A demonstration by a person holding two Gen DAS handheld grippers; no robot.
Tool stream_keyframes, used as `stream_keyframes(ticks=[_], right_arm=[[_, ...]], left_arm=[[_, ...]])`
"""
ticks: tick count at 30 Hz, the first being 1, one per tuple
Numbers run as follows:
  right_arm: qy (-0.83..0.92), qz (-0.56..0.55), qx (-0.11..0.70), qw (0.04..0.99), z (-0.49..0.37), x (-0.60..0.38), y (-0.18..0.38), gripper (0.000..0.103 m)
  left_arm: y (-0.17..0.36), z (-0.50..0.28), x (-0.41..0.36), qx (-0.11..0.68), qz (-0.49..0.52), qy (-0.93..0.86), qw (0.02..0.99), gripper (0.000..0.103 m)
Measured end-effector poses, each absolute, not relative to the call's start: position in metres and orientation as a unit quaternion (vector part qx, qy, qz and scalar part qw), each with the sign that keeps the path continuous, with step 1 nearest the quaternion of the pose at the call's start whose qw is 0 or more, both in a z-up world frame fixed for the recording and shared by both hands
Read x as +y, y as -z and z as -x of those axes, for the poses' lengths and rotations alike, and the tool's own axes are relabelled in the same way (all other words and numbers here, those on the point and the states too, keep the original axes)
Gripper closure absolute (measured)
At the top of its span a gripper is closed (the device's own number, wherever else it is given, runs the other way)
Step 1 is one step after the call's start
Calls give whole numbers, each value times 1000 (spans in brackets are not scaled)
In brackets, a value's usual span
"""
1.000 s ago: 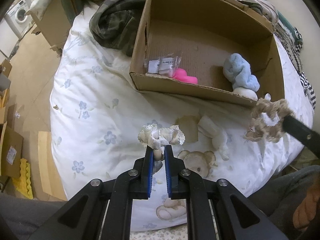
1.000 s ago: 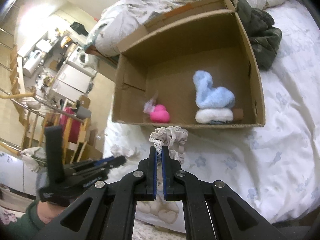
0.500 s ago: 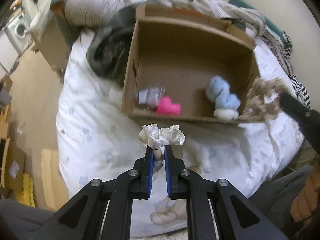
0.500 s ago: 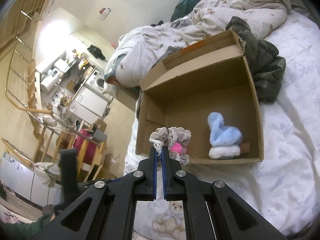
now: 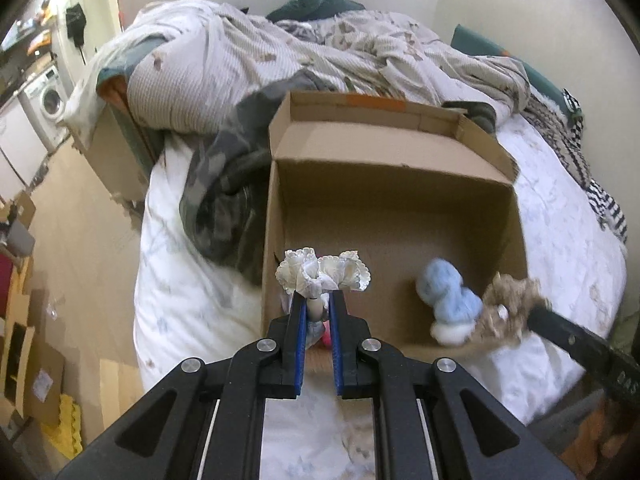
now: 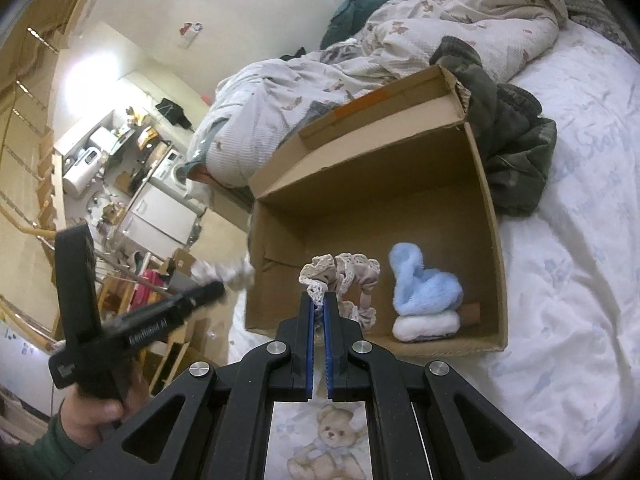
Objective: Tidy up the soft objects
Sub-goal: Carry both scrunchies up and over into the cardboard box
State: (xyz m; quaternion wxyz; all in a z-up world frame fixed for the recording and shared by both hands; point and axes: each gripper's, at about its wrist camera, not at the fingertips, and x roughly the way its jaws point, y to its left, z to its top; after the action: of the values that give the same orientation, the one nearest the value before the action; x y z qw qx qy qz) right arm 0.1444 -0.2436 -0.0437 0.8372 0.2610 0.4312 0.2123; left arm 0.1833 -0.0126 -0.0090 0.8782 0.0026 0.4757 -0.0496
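An open cardboard box (image 5: 360, 152) (image 6: 486, 216) lies on the bed. Inside it are a fluffy blue soft item (image 5: 448, 296) (image 6: 424, 284) on a white one (image 6: 426, 326), and a pink item (image 5: 326, 338) mostly hidden behind my fingers. My left gripper (image 5: 318, 302) is shut on a white lace scrunchie (image 5: 322, 274), held over the box's near left corner. My right gripper (image 6: 319, 304) is shut on a beige lace scrunchie (image 6: 348, 276), held over the box's near edge; the beige scrunchie also shows in the left wrist view (image 5: 508, 308).
A camouflage garment (image 5: 224, 192) (image 6: 508, 132) lies against the box's side. A rumpled quilt (image 5: 320, 52) is piled behind the box. White floral bedding (image 6: 568, 272) lies around the box. Floor and cartons (image 5: 32, 340) lie beyond the bed's left edge.
Both grippers rose and moved forward with their scrunchies, from above the bedding in front of the box to over the box's near edge.
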Motion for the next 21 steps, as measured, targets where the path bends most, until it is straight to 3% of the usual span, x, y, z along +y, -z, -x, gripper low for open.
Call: stream_keyframes(ticks=[8,21], right_arm=[[-188,-239,468,830,-161,-235,67,97],[-159,-222,522,808,-181,-221,98,97]], left_arm=[[51,-196,-15,490,-8,56,870,93],[67,-208,-27,508,3,73,858,93]])
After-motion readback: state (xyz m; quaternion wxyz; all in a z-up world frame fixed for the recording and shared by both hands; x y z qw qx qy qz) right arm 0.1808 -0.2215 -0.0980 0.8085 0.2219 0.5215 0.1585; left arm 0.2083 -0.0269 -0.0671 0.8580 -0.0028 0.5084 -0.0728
